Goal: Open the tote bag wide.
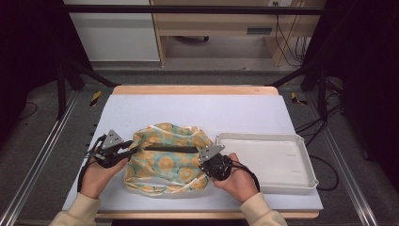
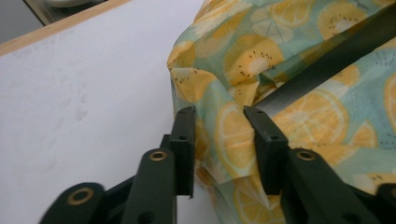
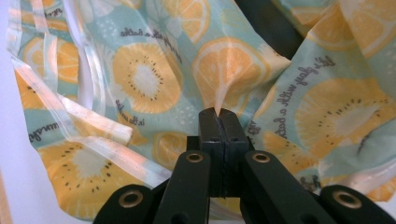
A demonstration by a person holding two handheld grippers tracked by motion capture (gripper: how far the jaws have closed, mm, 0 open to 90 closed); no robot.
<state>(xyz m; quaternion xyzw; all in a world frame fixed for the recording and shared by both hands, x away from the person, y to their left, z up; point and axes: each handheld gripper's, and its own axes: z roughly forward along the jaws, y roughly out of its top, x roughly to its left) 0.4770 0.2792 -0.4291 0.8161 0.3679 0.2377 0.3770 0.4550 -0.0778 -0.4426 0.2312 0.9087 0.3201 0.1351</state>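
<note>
Right gripper clamped on a thin pinch of fruit-print cloth; left gripper open, straddling a fold. Could slip free under tension.

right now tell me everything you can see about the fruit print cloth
The fruit print cloth is a thin, glossy teal fabric printed with orange slices, kiwi-like rounds and small script, edged with pale ribbon-like strips. It lies crumpled in a loose heap on the white table cover, left of the white tray. A dark strip crosses its top. The right claw is shut on a pinched fold; the left claw stands open around its left edge.
</note>
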